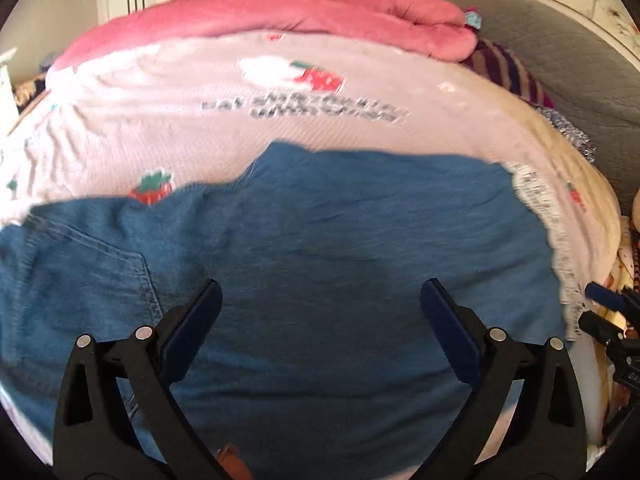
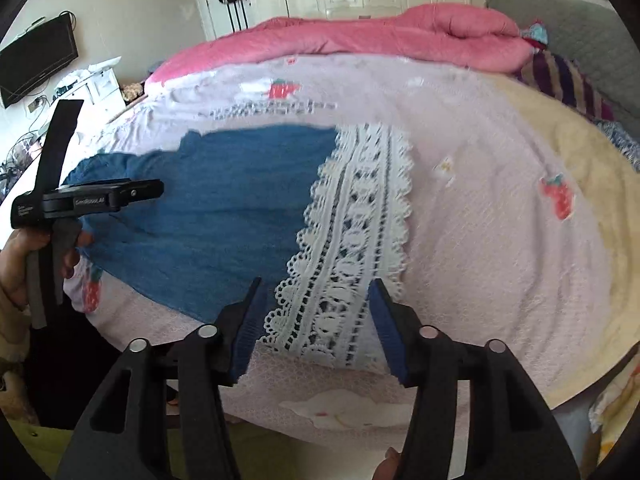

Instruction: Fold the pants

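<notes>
Blue denim pants (image 1: 320, 248) lie flat on the pink bedsheet (image 1: 160, 120), with a back pocket (image 1: 92, 264) at the left and a white lace hem (image 1: 560, 248) at the right. My left gripper (image 1: 320, 296) is open and empty, hovering just above the middle of the denim. In the right wrist view the pants (image 2: 224, 200) lie left of centre and the lace hem (image 2: 352, 240) runs toward me. My right gripper (image 2: 316, 292) is open and empty, straddling the near end of the lace. The left gripper's body (image 2: 80, 200) shows at the left, held in a hand.
A pink quilt (image 1: 320, 20) is bunched along the far side of the bed. A striped purple cushion (image 2: 568, 80) and a grey headboard (image 2: 580, 32) lie at the right. A yellow blanket (image 2: 580, 200) covers the right part. The bed's near edge (image 2: 320, 412) is just below my right gripper.
</notes>
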`<state>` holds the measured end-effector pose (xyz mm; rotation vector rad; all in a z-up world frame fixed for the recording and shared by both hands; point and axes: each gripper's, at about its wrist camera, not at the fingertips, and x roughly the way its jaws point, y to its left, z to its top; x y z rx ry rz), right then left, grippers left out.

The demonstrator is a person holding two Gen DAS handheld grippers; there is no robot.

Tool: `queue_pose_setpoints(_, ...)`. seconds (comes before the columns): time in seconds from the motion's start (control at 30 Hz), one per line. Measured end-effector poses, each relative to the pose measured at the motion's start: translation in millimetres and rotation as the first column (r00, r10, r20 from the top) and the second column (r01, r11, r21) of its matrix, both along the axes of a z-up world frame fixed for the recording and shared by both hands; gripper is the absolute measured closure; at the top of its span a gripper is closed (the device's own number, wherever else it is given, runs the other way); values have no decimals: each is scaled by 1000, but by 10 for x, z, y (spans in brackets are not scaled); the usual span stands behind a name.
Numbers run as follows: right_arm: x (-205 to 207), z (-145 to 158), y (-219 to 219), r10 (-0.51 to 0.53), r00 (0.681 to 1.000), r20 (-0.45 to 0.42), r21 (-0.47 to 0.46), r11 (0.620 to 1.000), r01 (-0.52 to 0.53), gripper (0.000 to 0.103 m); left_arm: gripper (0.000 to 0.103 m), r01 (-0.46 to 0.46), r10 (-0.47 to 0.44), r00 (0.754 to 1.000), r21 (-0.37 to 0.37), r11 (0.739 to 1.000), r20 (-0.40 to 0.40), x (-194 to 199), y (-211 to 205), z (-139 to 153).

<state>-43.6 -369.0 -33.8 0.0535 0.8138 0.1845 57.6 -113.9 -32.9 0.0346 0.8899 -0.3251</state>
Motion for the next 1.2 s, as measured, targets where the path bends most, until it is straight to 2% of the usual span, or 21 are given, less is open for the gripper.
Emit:
queue_pose_setpoints(0.23,-195,278,-147,-25,997,74,27,999,23,34,10,58,-56,996,-20,998,66,-247,-291,383)
queue_pose_setpoints(0.47,-396,364,-224,-40,995,92,40,999,36,23,10,109,-107,989,-14,994,99,-359,-586,572)
queue_pose_setpoints(0.7,-434,219,-327,-77,996,49,115,991,71,22,10,174,-174,981,11,985,80,-282,-938,575)
queue_pose_setpoints(0.9,-380,34,-407,-89,996,-3,202,976,87,22,10,263,-268,960,65,963,83,-161,-1302,585)
queue_pose_setpoints(1.2,-233,-247,-390,-87,992,-91,322,940,112,22,10,339,-344,939,102,935,29,357,-1723,500)
